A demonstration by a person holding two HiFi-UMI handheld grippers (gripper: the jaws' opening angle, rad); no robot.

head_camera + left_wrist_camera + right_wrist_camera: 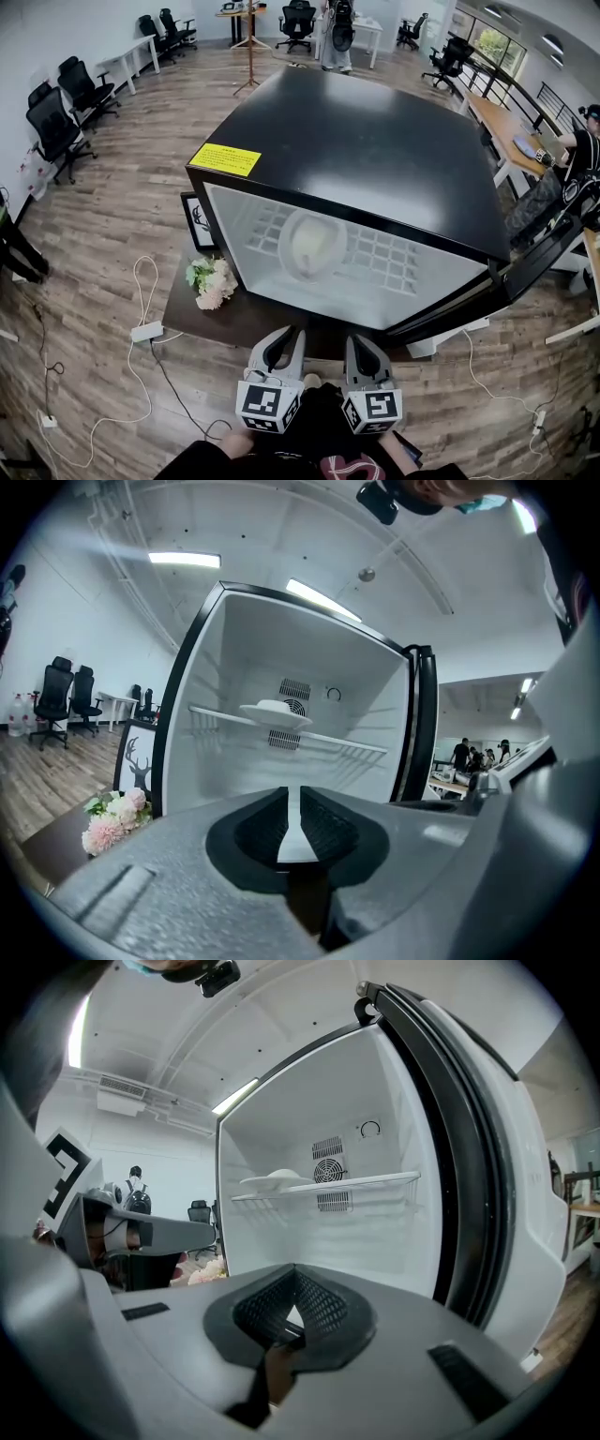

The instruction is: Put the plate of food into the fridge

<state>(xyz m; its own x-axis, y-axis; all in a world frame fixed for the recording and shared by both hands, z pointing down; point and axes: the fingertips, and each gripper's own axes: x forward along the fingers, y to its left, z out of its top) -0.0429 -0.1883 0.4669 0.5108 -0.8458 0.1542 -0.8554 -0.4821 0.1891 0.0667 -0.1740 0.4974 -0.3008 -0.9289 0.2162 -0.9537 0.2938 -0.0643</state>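
- Fingers (263,823) of L gripper (292,797) closing to a slit, nothing between; R gripper (293,1277) clenched, empty.
- Plate (312,246) w/ food sits on shelf (384,255) inside open fridge (375,141), straight ahead, well apart from both; L slightly nearer.

Plate of food (275,711) sits on shelf (361,751) inside open fridge (375,667).

Ahead and to the left of the right tool (362,341), a pale flower bunch (211,281) lies on the dark bench (234,323) beside a framed deer picture (196,221), a white power strip (147,330) on the wood floor (112,244) farther left, black office chairs (56,122) well beyond.
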